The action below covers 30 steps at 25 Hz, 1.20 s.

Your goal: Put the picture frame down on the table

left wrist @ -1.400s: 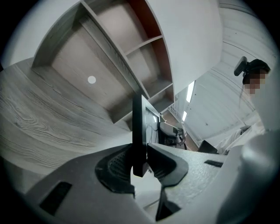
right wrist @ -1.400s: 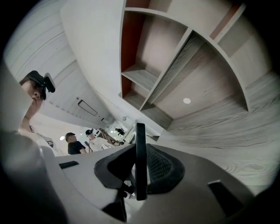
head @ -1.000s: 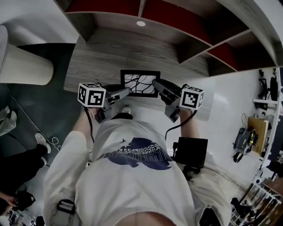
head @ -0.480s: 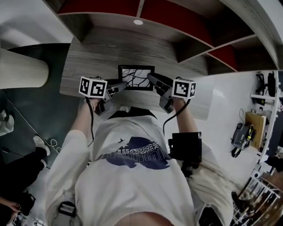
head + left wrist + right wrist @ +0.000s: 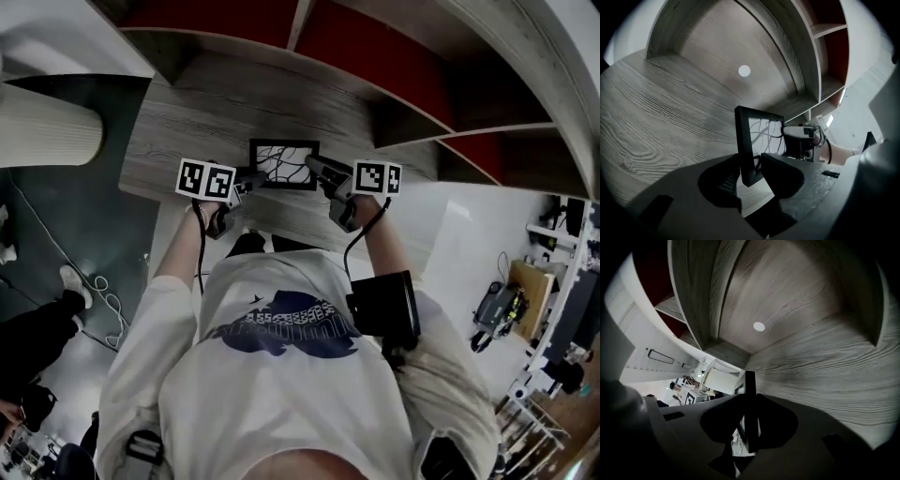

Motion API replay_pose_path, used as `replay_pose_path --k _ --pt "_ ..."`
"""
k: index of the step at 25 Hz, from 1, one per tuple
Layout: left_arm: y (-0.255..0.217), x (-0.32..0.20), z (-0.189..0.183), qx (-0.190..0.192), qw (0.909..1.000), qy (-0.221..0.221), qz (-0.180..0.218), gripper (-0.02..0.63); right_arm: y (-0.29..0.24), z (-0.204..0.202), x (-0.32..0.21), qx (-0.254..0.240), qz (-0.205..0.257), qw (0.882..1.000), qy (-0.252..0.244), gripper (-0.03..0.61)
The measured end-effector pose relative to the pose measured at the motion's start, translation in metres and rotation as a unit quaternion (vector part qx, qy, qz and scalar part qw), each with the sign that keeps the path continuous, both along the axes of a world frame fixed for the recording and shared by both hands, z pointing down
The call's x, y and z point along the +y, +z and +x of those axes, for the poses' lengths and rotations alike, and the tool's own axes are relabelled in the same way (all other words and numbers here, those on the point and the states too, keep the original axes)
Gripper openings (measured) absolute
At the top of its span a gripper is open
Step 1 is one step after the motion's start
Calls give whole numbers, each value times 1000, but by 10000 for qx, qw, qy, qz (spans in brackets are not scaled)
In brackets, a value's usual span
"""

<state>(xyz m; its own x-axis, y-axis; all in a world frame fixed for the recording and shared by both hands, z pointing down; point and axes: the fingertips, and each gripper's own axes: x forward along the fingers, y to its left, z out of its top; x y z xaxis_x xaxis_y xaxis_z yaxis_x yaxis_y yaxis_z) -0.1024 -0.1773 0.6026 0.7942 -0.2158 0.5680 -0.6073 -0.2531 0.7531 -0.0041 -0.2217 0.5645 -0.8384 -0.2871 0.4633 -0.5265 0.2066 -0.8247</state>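
So the picture frame [image 5: 284, 165] is standing upright in the middle of the head view, right over the wood-grain counter [image 5: 178, 122] near its front edge, and I can't tell if its bottom edge is actually touching down. The right gripper [image 5: 316, 169] is pinching the frame's right-hand edge tight between its jaws. The left gripper [image 5: 249, 178] has just been opening its jaws, and they're sitting wide now with the frame's left-hand edge between them and a visible gap on one side.
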Motion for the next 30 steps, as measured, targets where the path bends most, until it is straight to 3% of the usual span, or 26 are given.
replay_pose_path --k 20,30 --pt "63 -24 0 -1124 9887 -623 -775 133 71 -3 -39 275 -776 9955 -472 80" --pt "78 -29 -5 -1333 9823 -747 -1087 140 90 -9 -50 1254 -824 9868 -611 86"
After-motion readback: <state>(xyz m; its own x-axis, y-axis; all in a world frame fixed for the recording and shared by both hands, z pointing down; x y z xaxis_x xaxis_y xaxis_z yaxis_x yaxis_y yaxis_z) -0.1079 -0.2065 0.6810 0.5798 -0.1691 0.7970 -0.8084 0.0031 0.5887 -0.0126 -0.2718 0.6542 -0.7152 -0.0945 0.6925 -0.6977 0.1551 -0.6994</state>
